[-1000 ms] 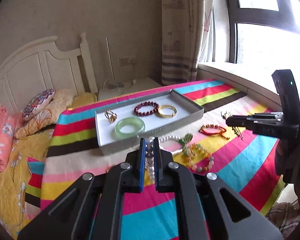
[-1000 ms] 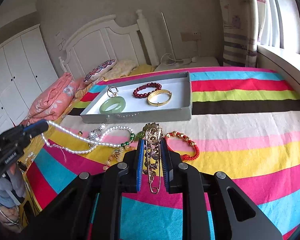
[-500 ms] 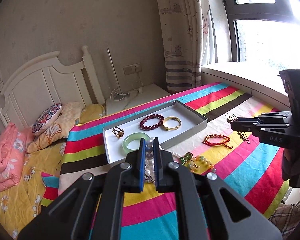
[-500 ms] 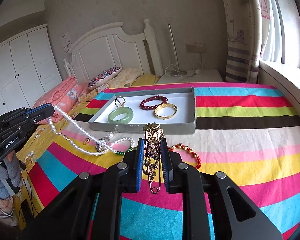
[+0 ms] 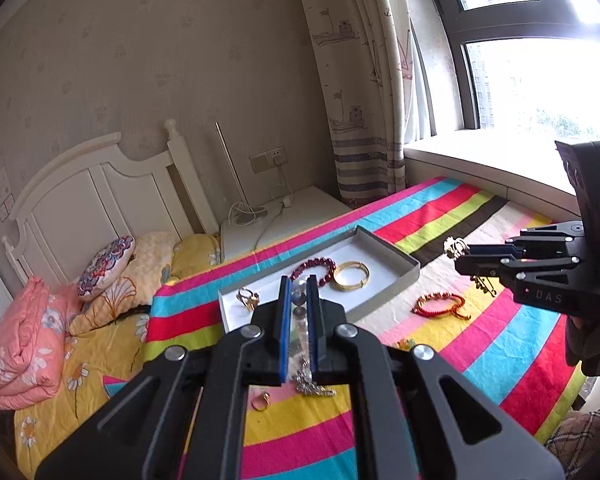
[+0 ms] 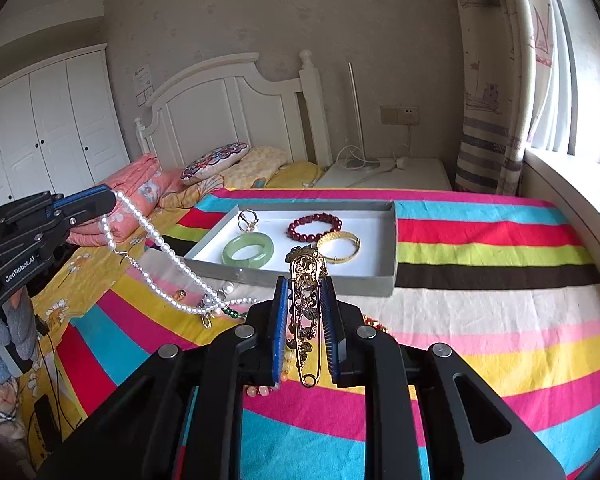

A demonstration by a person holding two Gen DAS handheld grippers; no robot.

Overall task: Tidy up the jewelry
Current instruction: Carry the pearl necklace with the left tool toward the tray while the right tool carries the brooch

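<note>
Lifted higher than a second ago, my left gripper (image 6: 114, 199) clenches the pearl necklace (image 6: 162, 248) at frame left, strand trailing to the striped bedspread (image 6: 480, 320), my right gripper (image 6: 305, 300) grasping the gold brooch pin (image 6: 306, 312) at lower centre, before the grey tray (image 6: 340, 280).

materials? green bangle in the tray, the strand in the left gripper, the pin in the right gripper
Green bangle: pale, translucent, glossy, so jade or glass; can't separate them.
Strand in the left gripper: round white beads with soft sheen, pearl or imitation.
Pin in the right gripper: gold-toned metal, shiny wire clasp, darker ornate relief; plating unknown.
</note>
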